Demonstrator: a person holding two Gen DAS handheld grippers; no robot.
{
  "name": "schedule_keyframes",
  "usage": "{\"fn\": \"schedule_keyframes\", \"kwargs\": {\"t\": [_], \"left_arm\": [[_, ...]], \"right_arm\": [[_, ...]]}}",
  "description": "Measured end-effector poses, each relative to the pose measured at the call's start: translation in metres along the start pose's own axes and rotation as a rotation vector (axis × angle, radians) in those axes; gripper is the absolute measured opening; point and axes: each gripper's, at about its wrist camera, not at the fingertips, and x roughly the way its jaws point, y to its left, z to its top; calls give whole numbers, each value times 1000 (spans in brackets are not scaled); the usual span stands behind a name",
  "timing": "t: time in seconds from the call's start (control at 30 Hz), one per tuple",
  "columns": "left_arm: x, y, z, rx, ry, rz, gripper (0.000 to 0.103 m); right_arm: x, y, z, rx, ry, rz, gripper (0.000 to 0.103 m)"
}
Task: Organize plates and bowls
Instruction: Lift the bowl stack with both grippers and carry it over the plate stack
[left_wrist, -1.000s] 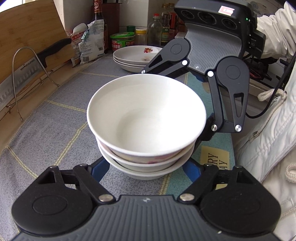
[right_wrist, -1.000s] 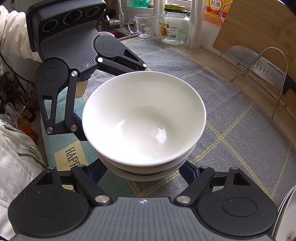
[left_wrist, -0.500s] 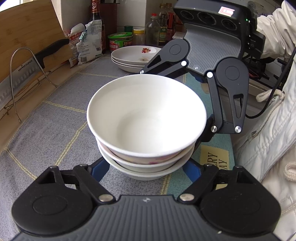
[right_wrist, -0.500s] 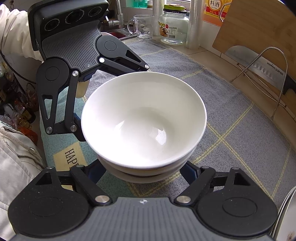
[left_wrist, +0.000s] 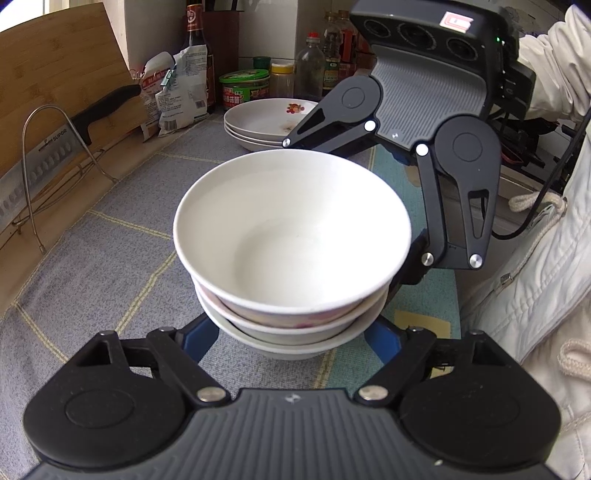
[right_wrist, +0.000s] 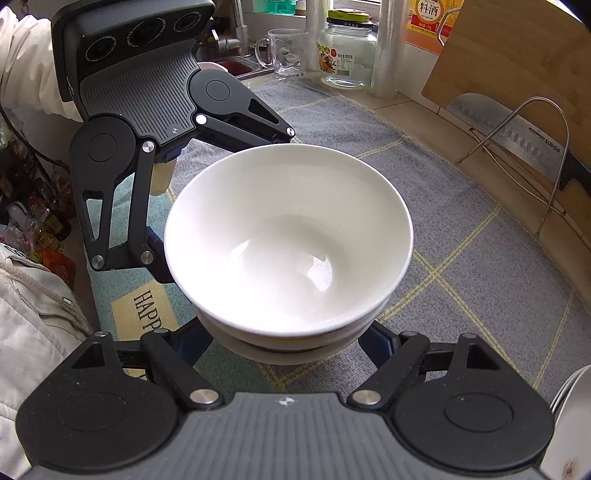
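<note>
A stack of three white bowls (left_wrist: 291, 236) sits between both grippers over the grey checked mat (left_wrist: 110, 258); it also shows in the right wrist view (right_wrist: 288, 243). My left gripper (left_wrist: 291, 339) has its blue-padded fingers (left_wrist: 199, 336) spread wide around the lowest bowl, pressing its sides. My right gripper (right_wrist: 284, 343) grips the stack the same way from the opposite side. Each gripper shows in the other's view, the right one (left_wrist: 424, 122) and the left one (right_wrist: 147, 110). A stack of white plates (left_wrist: 266, 122) with a flower print stands behind.
A cleaver on a wire rack (left_wrist: 48, 155) and a wooden cutting board (left_wrist: 62, 74) line the wall. Bottles, jars and bags (left_wrist: 243, 88) stand behind the plates. A glass mug (right_wrist: 284, 51), a jar (right_wrist: 347, 51) and a sink are at the other end. A plate edge (right_wrist: 572, 413) is close by.
The bowl stack and both grippers have shifted together along the counter toward the plate stack, which now looks nearer. The grips on the bowls look unchanged.
</note>
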Motion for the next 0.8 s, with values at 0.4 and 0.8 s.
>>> {"fn": "schedule_keyframes", "kwargs": {"t": [0.4,0.8], "left_arm": [[27,-26,51,14,-23,30,85],[80,-45,126,39,-62,44,85]], "right_arm": [[-43,-29,-26,-17,-12,-15,88],[-97,-88,-68,-40,-18,-60,88]]}}
